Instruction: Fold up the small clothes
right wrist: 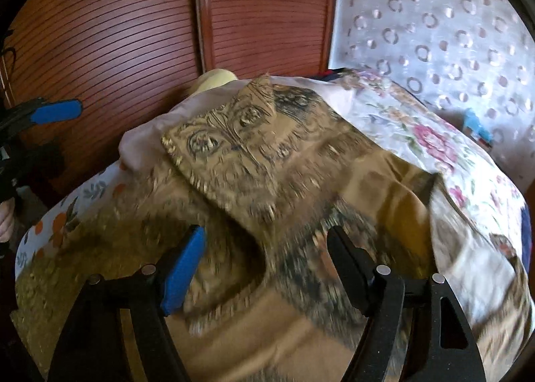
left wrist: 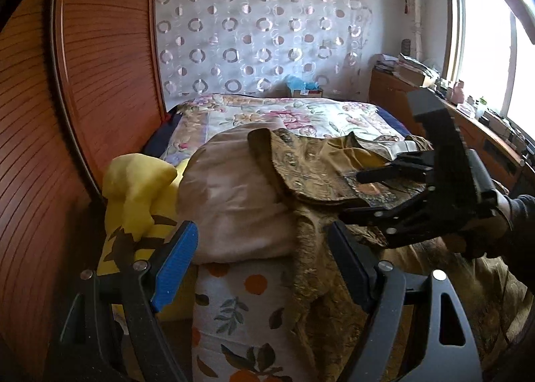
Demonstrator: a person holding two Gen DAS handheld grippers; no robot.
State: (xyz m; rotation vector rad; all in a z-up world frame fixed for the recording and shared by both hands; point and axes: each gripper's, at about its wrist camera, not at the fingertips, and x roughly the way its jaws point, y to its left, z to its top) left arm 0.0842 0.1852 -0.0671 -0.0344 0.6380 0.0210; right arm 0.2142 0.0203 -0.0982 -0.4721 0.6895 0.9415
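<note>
The left gripper (left wrist: 262, 256) has its jaws wide apart, with nothing between the blue pad on one finger and the black pad on the other. The right gripper (right wrist: 265, 256) is also spread wide with nothing between its fingers; in the left wrist view it (left wrist: 349, 196) comes in from the right side, fingers pointing left, and a hand (left wrist: 501, 214) in a dark sleeve grips its handle. In the right wrist view the left gripper (right wrist: 55, 114) shows at the left edge, its blue pad pointing right.
</note>
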